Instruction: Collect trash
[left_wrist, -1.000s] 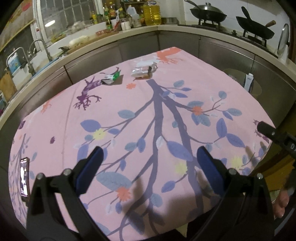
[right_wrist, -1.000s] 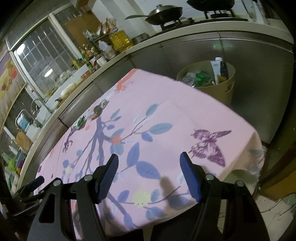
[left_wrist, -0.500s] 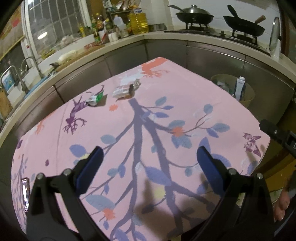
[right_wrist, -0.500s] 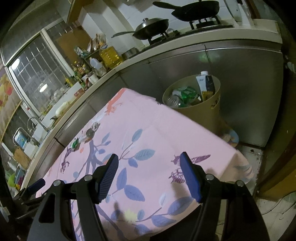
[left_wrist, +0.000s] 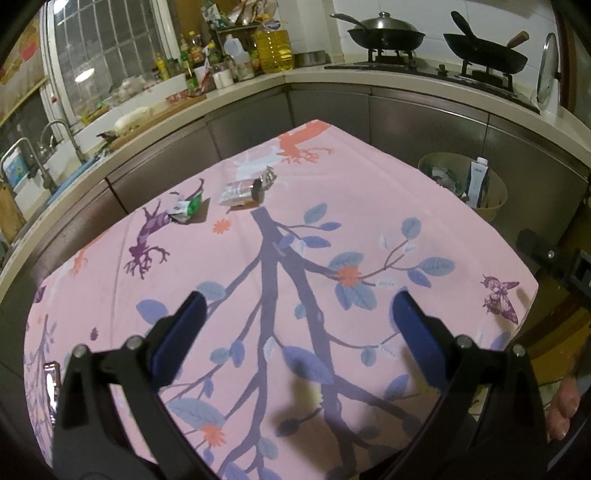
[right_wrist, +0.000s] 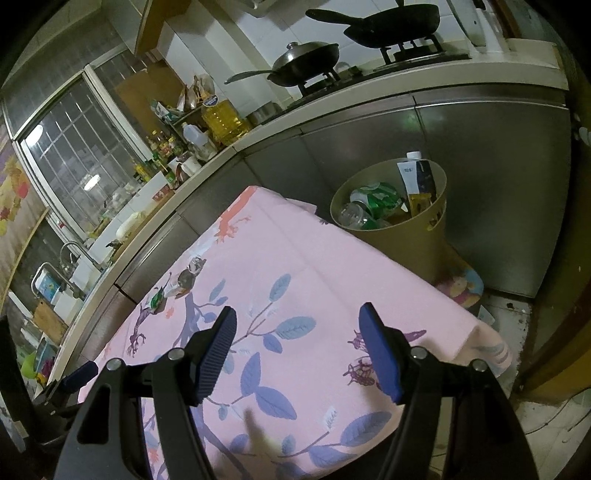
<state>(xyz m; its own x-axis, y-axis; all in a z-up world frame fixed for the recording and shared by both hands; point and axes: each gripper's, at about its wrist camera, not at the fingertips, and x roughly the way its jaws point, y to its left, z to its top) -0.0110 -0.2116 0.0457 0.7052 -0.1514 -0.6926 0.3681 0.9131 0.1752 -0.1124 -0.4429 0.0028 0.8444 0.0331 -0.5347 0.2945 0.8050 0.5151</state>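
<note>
2 pieces of trash lie at the far side of the table: a crumpled green-and-white wrapper (left_wrist: 185, 207) and, just beside it to the right, a flattened silvery packet (left_wrist: 242, 192) with a small twisted foil scrap (left_wrist: 269, 176) at its far end. All 3 rest on the pink floral tablecloth (left_wrist: 369, 221), well apart from both tools. On the floor past the table's right edge stands the tan waste bin (right_wrist: 400, 236), already holding green packaging, a clear bottle and a carton.

The left gripper (left_wrist: 295, 325) hangs over the near part of the cloth with its blue pads spread wide and nothing between them. The right gripper (right_wrist: 297, 350) is likewise spread and empty, aimed toward the bin corner.

Compared with 1 second ago, both cameras now sit higher and further back: more of the table shows, the trash looks smaller and lower in the left view, and the bin has come fully into sight in both. Neither tool has closed on anything in that time. That reads as a pull-back, probably after a drop into the bin, so the next reach likely goes to the wrapper or packet.
</note>
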